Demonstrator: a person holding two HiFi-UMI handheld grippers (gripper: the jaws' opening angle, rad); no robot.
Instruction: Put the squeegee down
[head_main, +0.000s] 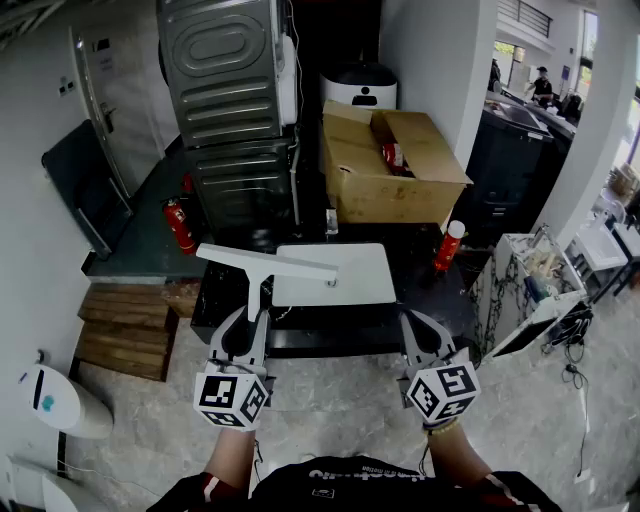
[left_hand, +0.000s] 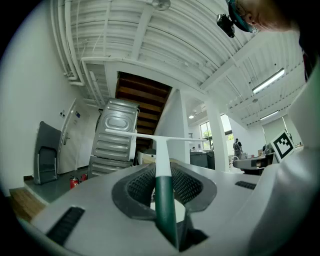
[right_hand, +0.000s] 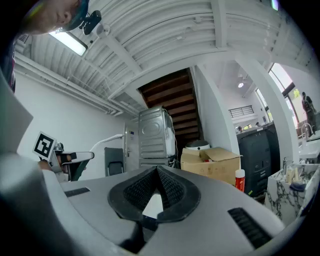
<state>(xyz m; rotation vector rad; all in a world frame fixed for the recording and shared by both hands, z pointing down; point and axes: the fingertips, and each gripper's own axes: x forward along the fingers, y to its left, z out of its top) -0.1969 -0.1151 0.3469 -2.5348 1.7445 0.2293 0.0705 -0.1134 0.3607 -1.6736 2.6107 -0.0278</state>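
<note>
The squeegee (head_main: 264, 268) has a long white blade on a white neck and a dark green handle. My left gripper (head_main: 250, 322) is shut on that handle, and the blade crosses high over the left end of a white board (head_main: 350, 276) on the low black table (head_main: 330, 338). In the left gripper view the squeegee (left_hand: 163, 165) stands straight up between the ribbed pads (left_hand: 140, 185), its blade level. My right gripper (head_main: 424, 335) hovers at the table's near right edge. Its jaws are shut, tips together, with nothing between them in the right gripper view (right_hand: 157, 171).
Behind the table stand a grey metal appliance (head_main: 225, 95) and an open cardboard box (head_main: 392, 165). A red fire extinguisher (head_main: 180, 226) is at the left and a red bottle (head_main: 448, 246) at the table's right corner. A wooden pallet (head_main: 125, 325) lies left and a marble-patterned cabinet (head_main: 520, 285) stands right.
</note>
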